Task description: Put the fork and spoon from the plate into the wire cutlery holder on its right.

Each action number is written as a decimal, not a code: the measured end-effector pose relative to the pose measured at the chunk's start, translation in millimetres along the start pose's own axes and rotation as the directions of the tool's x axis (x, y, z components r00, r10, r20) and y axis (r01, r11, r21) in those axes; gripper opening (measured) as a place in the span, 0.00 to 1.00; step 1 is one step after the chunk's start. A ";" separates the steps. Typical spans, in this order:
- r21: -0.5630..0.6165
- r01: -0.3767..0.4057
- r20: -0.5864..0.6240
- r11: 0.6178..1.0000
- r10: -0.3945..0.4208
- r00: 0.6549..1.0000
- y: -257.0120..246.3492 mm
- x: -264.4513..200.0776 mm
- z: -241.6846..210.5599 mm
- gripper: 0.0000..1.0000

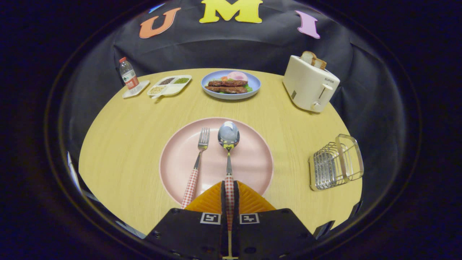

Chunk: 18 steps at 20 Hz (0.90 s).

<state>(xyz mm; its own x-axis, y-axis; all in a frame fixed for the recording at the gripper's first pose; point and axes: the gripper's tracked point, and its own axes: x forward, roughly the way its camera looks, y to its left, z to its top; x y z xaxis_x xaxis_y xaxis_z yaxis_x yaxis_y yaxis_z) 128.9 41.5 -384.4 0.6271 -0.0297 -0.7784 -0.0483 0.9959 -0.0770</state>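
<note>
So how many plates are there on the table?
2. The pink plate lies just ahead of the fingers, which are shut on the spoon handle, with the fork beside it. The blue plate with food sits beyond it, near the wall.

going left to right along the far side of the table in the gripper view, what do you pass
Water bottle → divided snack tray → blue plate of food → toaster. Nearer, the gripper is shut on the spoon.
</note>
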 end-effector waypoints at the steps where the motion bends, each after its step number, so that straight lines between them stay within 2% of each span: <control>1: 0.007 -0.001 0.004 1.000 0.001 1.000 -2.4 -5.8 1.2 0.04; 6: 0.051 0.023 0.010 0.998 -0.023 1.000 -38.3 -40.5 6.5 0.04; 14: 0.142 0.115 0.012 0.983 -0.118 0.993 -139.2 -95.0 22.1 0.04; 18: 0.171 0.139 -0.023 0.975 -0.137 0.990 -173.1 -109.9 12.8 0.04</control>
<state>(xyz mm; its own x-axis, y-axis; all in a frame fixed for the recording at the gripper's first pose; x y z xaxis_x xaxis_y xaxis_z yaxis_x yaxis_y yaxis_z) 78.3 -126.5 -277.5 0.6100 -0.1681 -0.7744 0.1730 0.9819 -0.0768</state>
